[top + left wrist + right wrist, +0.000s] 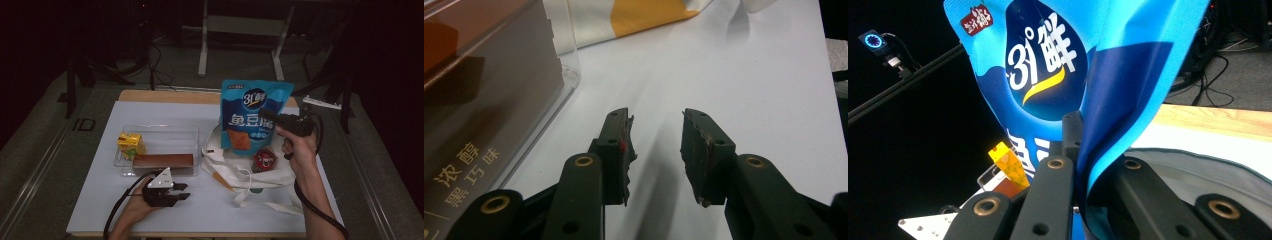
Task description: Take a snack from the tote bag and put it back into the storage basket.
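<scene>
A blue snack bag stands upright over the white tote bag, pinched at its right edge by my right gripper. In the right gripper view the blue foil is clamped between the shut jaws of that gripper. My left gripper rests low on the white table in front of the clear tray. In its own view the left gripper is open, with bare table between the jaws.
The clear tray holds a yellow drink carton and a long brown chocolate box, which is also close at the left. A round red packet lies on the tote bag. Table edges run near the front and right.
</scene>
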Motion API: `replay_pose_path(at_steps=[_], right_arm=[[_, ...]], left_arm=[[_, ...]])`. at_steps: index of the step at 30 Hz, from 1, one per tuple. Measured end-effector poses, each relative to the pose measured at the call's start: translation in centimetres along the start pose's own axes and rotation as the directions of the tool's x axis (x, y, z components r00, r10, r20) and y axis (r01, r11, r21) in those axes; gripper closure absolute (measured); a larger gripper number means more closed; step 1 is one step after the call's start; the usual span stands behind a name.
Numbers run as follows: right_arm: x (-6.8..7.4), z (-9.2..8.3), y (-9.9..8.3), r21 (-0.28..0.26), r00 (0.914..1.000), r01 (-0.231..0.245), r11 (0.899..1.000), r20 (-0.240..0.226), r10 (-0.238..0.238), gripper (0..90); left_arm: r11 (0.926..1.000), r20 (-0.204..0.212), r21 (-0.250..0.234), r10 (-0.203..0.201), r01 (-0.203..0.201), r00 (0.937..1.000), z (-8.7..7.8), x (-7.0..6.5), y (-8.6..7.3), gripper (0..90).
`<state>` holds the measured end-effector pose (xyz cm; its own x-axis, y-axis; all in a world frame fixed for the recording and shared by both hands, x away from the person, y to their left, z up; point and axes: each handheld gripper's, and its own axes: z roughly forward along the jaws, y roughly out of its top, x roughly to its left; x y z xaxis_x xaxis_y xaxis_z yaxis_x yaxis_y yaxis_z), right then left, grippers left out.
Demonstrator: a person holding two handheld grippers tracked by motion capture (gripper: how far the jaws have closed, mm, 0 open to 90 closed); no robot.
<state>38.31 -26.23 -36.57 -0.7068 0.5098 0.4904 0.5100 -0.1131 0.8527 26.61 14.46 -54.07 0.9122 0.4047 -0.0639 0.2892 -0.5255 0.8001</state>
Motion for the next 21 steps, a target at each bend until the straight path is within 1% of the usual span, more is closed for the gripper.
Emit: replay_pose_path(at_steps=[8, 15, 18, 21], right_arm=[[0.6, 0.4, 0.0, 0.01, 0.9995, 0.01, 1.0, -0.03, -0.01, 90.0], [1.1, 0.7, 0.1, 0.013, 0.9987, 0.004, 1.0, -0.05, -0.003, 90.0], [1.5, 1.0, 0.2, 0.014, 0.9979, 0.005, 1.0, -0.064, -0.004, 90.0], [1.7, 1.1, 0.3, 0.016, 0.9976, 0.01, 1.0, -0.068, -0.008, 90.0]], left_arm=[[1.0, 0.003, 0.002, 0.002, -0.002, 1.0, 0.0, 0.0, 0.0, 63.9], [1.0, 0.004, 0.001, 0.004, -0.004, 1.0, 0.0, -0.1, 0.0, 63.9], [1.0, 0.004, 0.002, 0.005, -0.005, 1.0, 0.0, -0.1, 0.0, 63.9], [1.0, 0.003, 0.004, 0.006, -0.006, 1.0, 0.1, -0.1, 0.0, 64.0]])
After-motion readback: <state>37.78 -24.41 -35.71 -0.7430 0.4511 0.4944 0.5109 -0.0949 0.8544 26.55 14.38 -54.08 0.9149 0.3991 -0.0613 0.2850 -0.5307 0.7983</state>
